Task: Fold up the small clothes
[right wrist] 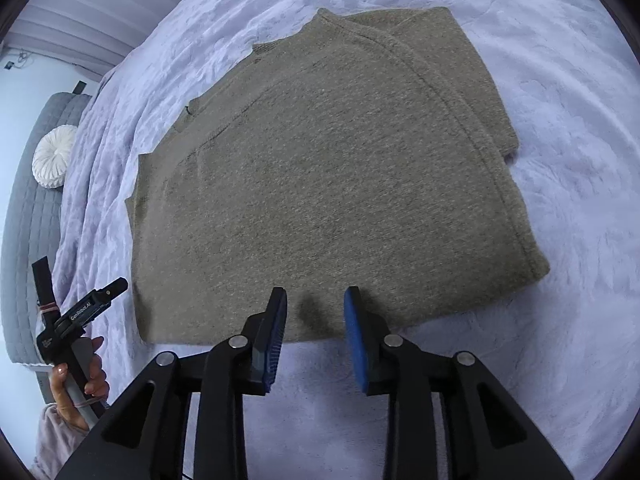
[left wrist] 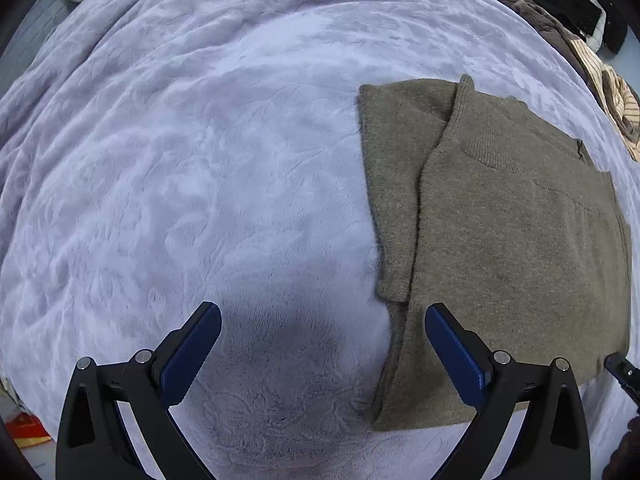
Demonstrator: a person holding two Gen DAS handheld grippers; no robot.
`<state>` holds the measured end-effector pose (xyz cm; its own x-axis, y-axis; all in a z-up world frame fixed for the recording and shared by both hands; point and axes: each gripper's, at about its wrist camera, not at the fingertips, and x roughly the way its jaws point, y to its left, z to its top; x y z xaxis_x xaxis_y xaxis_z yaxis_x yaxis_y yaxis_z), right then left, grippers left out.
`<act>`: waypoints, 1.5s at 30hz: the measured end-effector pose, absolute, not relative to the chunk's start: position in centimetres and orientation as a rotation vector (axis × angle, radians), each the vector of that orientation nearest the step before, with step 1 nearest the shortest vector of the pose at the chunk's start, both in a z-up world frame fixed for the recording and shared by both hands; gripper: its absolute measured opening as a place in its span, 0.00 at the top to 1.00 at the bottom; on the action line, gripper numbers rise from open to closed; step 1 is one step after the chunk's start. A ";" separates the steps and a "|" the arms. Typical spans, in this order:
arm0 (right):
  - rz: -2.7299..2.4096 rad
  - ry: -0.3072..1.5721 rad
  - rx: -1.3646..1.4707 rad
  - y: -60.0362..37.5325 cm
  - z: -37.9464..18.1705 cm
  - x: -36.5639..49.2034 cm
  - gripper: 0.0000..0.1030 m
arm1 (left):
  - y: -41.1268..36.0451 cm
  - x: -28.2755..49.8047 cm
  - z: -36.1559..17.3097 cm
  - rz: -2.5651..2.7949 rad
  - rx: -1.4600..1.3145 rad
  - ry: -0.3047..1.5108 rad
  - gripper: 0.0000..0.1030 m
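An olive-brown knit sweater [left wrist: 500,220] lies folded into a rough rectangle on the lavender blanket, one sleeve laid across its top. My left gripper [left wrist: 323,316] points straight down at the sweater's left edge, open wide. Its left pad is over bare blanket, its right pad over the knit, and nothing is held. In the right wrist view the sweater [right wrist: 320,168] fills the middle. My right gripper [right wrist: 316,296] hovers at its near hem, open partway, with no cloth pinched between the blue pads. A hand holds the left gripper [right wrist: 80,312] at the far left.
The plush lavender blanket [left wrist: 180,180] covers the bed. A heap of brown, striped and black clothes [left wrist: 560,12] lies at the far right edge. A round white pillow [right wrist: 54,156] rests on a grey quilted surface [right wrist: 24,240]. A red item [left wrist: 28,428] lies on the floor.
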<state>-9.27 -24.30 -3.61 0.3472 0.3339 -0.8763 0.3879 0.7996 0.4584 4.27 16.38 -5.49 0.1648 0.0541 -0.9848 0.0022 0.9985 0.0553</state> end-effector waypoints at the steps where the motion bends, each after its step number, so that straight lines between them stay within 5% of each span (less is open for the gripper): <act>1: -0.029 1.246 0.690 -23.9 -3.6 -9.2 0.65 | 16.9 4.1 -5.7 0.042 0.041 1.412 0.01; 22: 0.304 1.330 0.996 -8.5 -8.1 -6.7 0.57 | 22.0 -0.3 -9.5 -0.065 -0.113 1.432 0.01; 27: 0.272 1.289 1.074 -7.4 -9.7 -5.9 0.46 | 21.8 -0.1 -10.0 -0.081 -0.152 1.443 0.01; 36: 0.269 1.192 1.268 -6.7 -11.2 -3.9 0.45 | 19.8 1.6 -11.2 -0.140 -0.195 1.436 0.01; 38: 0.278 1.171 1.359 -6.8 -11.7 -3.6 0.53 | 20.2 1.9 -10.8 -0.170 -0.247 1.430 0.01; 40: 0.277 1.167 1.381 -6.9 -11.8 -3.2 0.90 | 20.2 2.7 -10.4 -0.195 -0.283 1.426 0.01; 45: 0.355 1.120 1.304 -7.2 -9.2 -2.0 0.92 | 19.9 4.6 -9.3 -0.344 -0.421 1.410 0.01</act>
